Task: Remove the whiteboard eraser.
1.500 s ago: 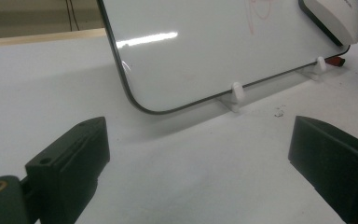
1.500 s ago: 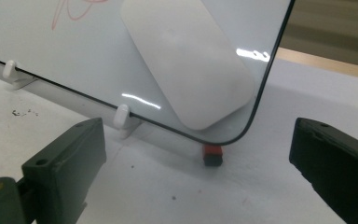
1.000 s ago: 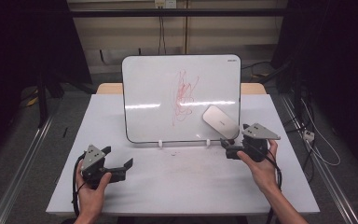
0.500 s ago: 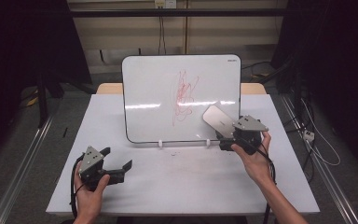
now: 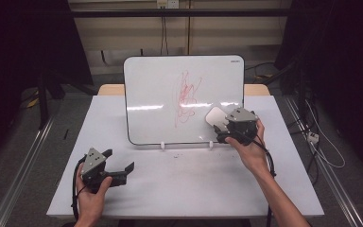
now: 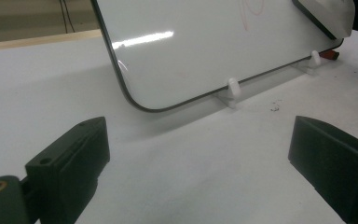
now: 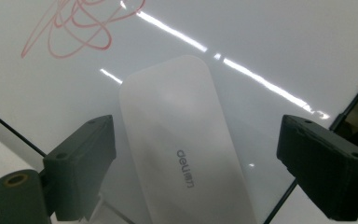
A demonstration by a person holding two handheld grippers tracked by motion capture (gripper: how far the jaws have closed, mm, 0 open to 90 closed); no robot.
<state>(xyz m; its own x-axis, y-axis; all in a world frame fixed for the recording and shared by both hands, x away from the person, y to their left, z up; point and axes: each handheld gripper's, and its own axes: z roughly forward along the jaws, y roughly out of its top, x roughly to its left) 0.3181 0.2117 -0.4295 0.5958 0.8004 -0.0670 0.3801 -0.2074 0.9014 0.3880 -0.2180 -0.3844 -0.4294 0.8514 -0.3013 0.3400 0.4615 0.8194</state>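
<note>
White table point(image 5: 179, 184): right gripper point(image 5: 221, 126) jaws, just closing, around eraser point(image 5: 213, 116).

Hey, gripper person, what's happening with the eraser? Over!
Right gripper closing around eraser, pads not touching. Left gripper open, idle. Red scribble unwiped. Nothing blocking.

My left gripper point(image 5: 123, 171) rests low at my near left, jaws wide apart and level; my right gripper point(image 5: 220, 128) is raised ahead on an outstretched forearm, its jaws just closing in yet not pressing on anything.
</note>
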